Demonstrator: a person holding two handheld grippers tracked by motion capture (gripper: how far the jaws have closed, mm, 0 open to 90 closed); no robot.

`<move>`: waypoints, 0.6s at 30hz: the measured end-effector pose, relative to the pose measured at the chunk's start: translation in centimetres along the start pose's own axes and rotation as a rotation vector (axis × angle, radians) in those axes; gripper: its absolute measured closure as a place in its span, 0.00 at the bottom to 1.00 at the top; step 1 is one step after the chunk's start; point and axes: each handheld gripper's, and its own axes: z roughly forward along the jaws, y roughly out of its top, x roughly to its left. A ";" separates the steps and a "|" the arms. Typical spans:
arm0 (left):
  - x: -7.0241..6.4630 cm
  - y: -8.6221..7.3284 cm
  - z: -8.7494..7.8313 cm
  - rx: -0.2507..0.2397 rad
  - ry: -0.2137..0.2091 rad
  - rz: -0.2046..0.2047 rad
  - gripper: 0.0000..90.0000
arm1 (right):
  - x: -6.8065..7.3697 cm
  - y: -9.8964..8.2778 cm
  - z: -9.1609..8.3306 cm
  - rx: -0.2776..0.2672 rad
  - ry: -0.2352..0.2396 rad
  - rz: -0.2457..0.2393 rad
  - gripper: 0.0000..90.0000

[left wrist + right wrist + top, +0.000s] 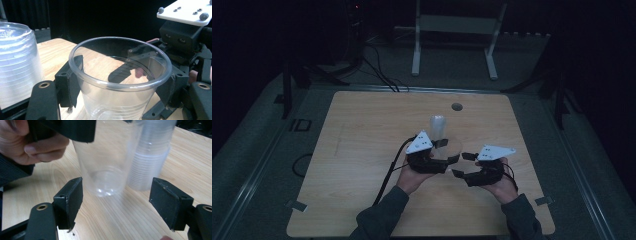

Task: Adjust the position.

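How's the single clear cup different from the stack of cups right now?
The single cup sits rim up between the left gripper pads, clamped at both sides; the stack of cups stands upside down on the table, beside it and ungripped. The cup is see-through; the stack looks cloudy and ribbed with many nested rims. Both are clear plastic, the same shape.

The clear, glossy plastic cup (pixel 120 82) is smooth with faint ribs. Just beside it, the cloudy stack of ribbed plastic cups (pixel 17 67) looks duller. The pale wood-grain surface (pixel 120 220) is matt, and the black plastic left claw (pixel 120 100) has matt pads.
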 end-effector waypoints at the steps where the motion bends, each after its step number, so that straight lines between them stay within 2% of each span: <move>1: 0.0 -0.1 0.0 -0.001 0.002 -0.001 0.33 | 0.0 -0.1 -0.1 0.003 -0.007 -0.001 0.30; 8: 0.0 -0.4 0.1 0.008 0.008 0.008 0.33 | -0.3 -0.9 -0.3 0.057 -0.046 -0.011 0.29; 15: 0.0 -0.6 0.2 0.023 0.017 0.031 0.33 | -0.8 -1.4 -0.9 0.043 -0.075 0.018 0.29; 18: 0.0 -0.7 0.3 0.023 0.019 0.027 0.33 | -1.0 -1.6 -1.2 0.032 -0.086 0.029 0.29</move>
